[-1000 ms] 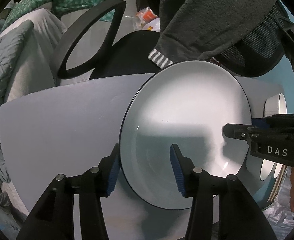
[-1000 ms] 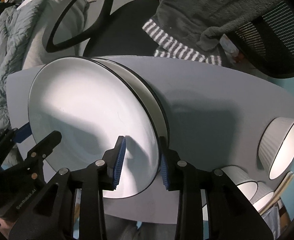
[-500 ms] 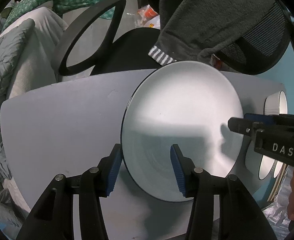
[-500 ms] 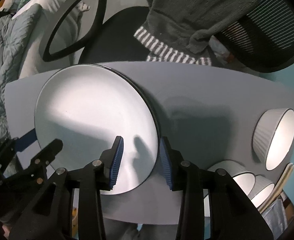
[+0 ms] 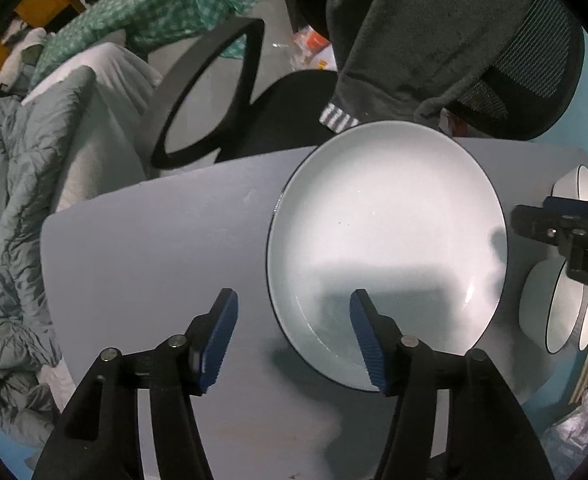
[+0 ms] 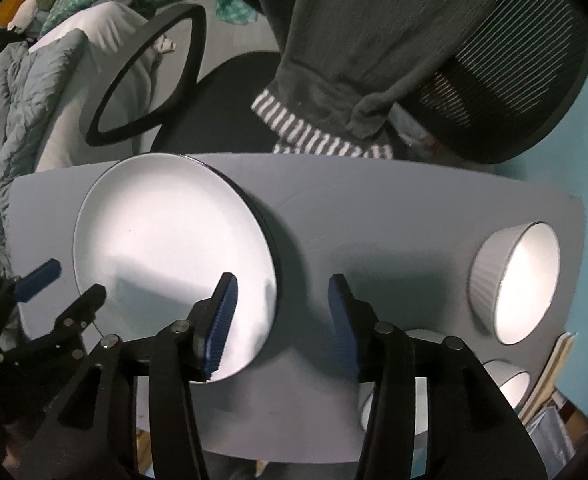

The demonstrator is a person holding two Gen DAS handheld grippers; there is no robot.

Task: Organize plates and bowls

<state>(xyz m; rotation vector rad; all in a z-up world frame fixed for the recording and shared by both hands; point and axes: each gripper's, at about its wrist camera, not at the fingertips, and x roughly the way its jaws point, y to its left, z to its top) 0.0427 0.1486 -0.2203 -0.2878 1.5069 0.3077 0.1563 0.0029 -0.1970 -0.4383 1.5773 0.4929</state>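
Now the white, dark-rimmed plate [image 5: 386, 240] lies flat on the table [image 5: 153, 248], both tools spread, pinching nothing.

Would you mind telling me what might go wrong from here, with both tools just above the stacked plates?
1. The plate stack sits near the table edge by the chair; a nudge might slide it off.
2. The ribbed bowl and others crowd the right tool; swinging over could knock them.
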